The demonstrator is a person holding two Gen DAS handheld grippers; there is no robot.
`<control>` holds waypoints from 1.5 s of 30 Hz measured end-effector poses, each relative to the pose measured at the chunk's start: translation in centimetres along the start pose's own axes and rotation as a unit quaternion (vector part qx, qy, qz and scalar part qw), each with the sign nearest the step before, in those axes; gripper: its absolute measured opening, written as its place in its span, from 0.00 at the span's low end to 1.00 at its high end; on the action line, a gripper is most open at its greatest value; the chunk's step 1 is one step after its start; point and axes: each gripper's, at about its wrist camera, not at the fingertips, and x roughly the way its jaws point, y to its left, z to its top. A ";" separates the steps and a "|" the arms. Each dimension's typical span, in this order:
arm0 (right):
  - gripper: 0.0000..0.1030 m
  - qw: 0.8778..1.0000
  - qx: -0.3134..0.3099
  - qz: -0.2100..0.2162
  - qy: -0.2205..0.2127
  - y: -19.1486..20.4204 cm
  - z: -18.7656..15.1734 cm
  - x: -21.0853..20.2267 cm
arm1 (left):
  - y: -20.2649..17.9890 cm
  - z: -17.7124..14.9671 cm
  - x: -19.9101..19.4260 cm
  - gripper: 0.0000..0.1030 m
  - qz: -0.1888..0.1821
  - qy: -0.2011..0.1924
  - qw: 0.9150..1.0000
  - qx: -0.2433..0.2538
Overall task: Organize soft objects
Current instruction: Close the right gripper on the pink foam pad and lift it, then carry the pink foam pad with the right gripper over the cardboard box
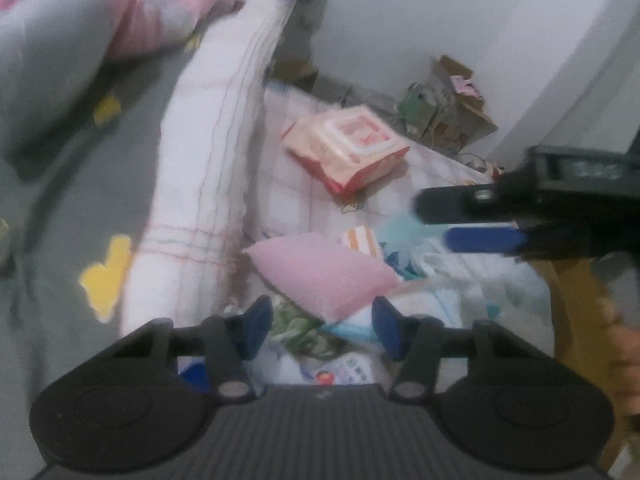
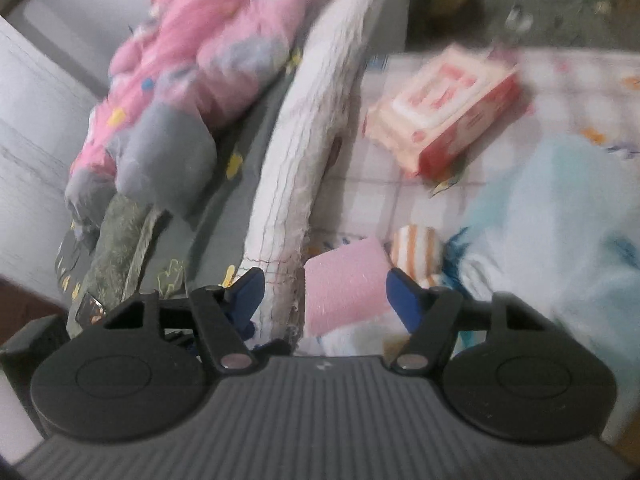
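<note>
A small pink cushion (image 1: 320,276) lies on a heap of light blue and white cloths (image 1: 460,280) on the checked bed sheet (image 1: 288,184). My left gripper (image 1: 322,328) hovers just before the cushion's near corner, jaws apart, pads clear of it. In the right wrist view the same pink cushion (image 2: 344,284) sits between the fingers of my right gripper (image 2: 324,292); the jaws stand wider than it and do not clamp it. An orange-striped soft roll (image 2: 416,252) lies beside it. My right gripper (image 1: 452,220) also shows at the right of the left wrist view.
A folded white quilt (image 2: 316,128) stands as a ridge left of the cushion. Beyond it lie a pink and grey padded garment (image 2: 192,80) and a grey sheet with yellow figures (image 1: 72,208). A pink wipes pack (image 2: 444,112) rests on the bed. Cluttered boxes (image 1: 448,108) stand by the wall.
</note>
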 end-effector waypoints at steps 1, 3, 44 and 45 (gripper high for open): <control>0.66 1.000 0.008 -0.002 0.020 -0.4 1.0 1.6 | 0.2 0.6 0.8 0.54 0.001 0.008 1.000 -0.010; 0.66 0.998 0.022 -0.003 0.060 -1.4 2.8 4.9 | 0.2 1.4 1.9 0.56 0.003 0.015 1.000 -0.012; 0.36 0.993 0.016 0.101 0.059 1.3 1.9 -1.8 | -8.5 0.1 -7.0 0.66 0.074 -0.117 0.986 0.097; 0.36 0.993 0.014 0.102 0.053 1.3 1.6 -2.8 | -9.2 -0.2 -7.4 0.66 0.072 -0.120 0.985 0.101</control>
